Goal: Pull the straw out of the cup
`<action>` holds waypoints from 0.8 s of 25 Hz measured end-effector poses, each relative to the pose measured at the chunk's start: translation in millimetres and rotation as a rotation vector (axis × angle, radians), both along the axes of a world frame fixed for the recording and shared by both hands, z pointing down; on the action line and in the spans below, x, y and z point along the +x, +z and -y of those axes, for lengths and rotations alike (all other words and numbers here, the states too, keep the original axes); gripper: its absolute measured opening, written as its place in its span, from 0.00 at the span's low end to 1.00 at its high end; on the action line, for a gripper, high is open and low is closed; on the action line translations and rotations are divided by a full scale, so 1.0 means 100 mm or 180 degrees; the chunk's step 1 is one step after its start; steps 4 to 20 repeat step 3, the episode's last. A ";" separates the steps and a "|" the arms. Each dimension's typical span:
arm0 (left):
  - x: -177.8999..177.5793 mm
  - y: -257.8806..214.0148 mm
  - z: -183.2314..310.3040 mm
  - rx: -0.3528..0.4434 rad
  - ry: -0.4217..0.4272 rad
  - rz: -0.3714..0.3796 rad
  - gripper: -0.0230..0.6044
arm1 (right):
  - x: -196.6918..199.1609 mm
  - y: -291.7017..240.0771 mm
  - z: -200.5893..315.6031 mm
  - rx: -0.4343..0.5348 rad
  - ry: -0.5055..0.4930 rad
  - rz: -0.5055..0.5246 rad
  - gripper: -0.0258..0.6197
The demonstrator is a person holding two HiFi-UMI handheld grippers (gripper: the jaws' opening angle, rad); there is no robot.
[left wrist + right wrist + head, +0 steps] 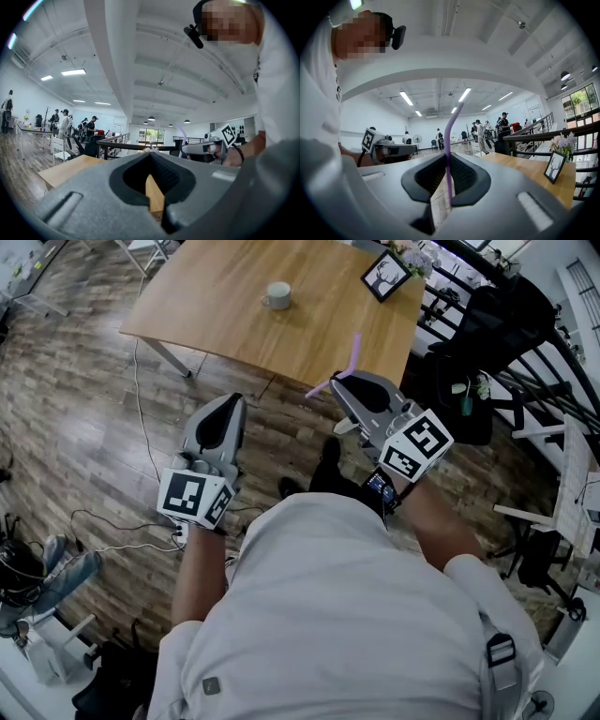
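The thin lilac plastic straw with a bent end [353, 352] is out of the cup. It is pinched between the jaws of the right gripper [339, 381], out over the plank floor and off the near edge of the light wooden table [216, 306]. In the right gripper view it stands up through the dark pads and leans off toward 1 o'clock.

The small pale handled cup [277, 295] it belongs to sits on the table at about 11 o'clock from the straw in the head view, well apart from it and with nothing showing in it. A black-framed picture [386, 276] stands near the table's far corner, at about 1 o'clock.

The left gripper [230, 401] is at about 8 o'clock from the right one. Its jaws are closed tip to tip on nothing, and it points level toward the table.

I judge the pull itself done, with the straw clear of the cup. What remains is only to keep a firm pinch and either set the straw down on the table or hold it away.
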State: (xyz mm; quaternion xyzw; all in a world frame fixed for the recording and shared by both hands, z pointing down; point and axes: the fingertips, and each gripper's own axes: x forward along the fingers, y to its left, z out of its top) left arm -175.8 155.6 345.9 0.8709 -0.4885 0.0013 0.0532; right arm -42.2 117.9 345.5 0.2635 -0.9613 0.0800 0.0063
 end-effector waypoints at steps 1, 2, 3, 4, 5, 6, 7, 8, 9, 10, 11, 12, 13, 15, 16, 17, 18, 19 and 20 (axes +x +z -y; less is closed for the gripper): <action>-0.01 0.01 0.00 -0.0003 0.0000 0.0003 0.04 | -0.01 0.01 0.01 -0.0001 -0.0003 -0.0003 0.10; -0.02 0.01 0.00 -0.0005 -0.0001 0.0005 0.04 | -0.03 0.01 0.02 -0.0002 -0.0007 -0.0008 0.10; -0.03 0.02 0.01 -0.0007 -0.0004 0.0008 0.04 | -0.04 0.02 0.03 -0.0002 -0.0011 -0.0013 0.10; -0.03 0.02 0.01 -0.0007 -0.0004 0.0008 0.04 | -0.04 0.02 0.03 -0.0002 -0.0011 -0.0013 0.10; -0.03 0.02 0.01 -0.0007 -0.0004 0.0008 0.04 | -0.04 0.02 0.03 -0.0002 -0.0011 -0.0013 0.10; -0.03 0.02 0.01 -0.0007 -0.0004 0.0008 0.04 | -0.04 0.02 0.03 -0.0002 -0.0011 -0.0013 0.10; -0.03 0.02 0.01 -0.0007 -0.0004 0.0008 0.04 | -0.04 0.02 0.03 -0.0002 -0.0011 -0.0013 0.10; -0.03 0.02 0.01 -0.0007 -0.0004 0.0008 0.04 | -0.04 0.02 0.03 -0.0002 -0.0011 -0.0013 0.10; -0.03 0.02 0.01 -0.0007 -0.0004 0.0008 0.04 | -0.04 0.02 0.03 -0.0002 -0.0011 -0.0013 0.10; -0.03 0.02 0.01 -0.0007 -0.0004 0.0008 0.04 | -0.04 0.02 0.03 -0.0002 -0.0011 -0.0013 0.10; -0.03 0.02 0.01 -0.0007 -0.0004 0.0008 0.04 | -0.04 0.02 0.03 -0.0002 -0.0011 -0.0013 0.10; -0.03 0.02 0.01 -0.0007 -0.0004 0.0008 0.04 | -0.04 0.02 0.03 -0.0002 -0.0011 -0.0013 0.10; -0.03 0.02 0.01 -0.0007 -0.0004 0.0008 0.04 | -0.04 0.02 0.03 -0.0002 -0.0011 -0.0013 0.10; -0.03 0.02 0.01 -0.0007 -0.0004 0.0008 0.04 | -0.04 0.02 0.03 -0.0002 -0.0011 -0.0013 0.10; -0.03 0.02 0.01 -0.0007 -0.0004 0.0008 0.04 | -0.04 0.02 0.03 -0.0002 -0.0011 -0.0013 0.10; -0.03 0.02 0.01 -0.0007 -0.0004 0.0008 0.04 | -0.04 0.02 0.03 -0.0002 -0.0011 -0.0013 0.10; -0.03 0.02 0.01 -0.0007 -0.0004 0.0008 0.04 | -0.04 0.02 0.03 -0.0002 -0.0011 -0.0013 0.10; -0.03 0.02 0.01 -0.0007 -0.0004 0.0008 0.04 | -0.04 0.02 0.03 -0.0002 -0.0011 -0.0013 0.10; -0.03 0.02 0.01 -0.0007 -0.0004 0.0008 0.04 | -0.04 0.02 0.03 -0.0002 -0.0011 -0.0013 0.10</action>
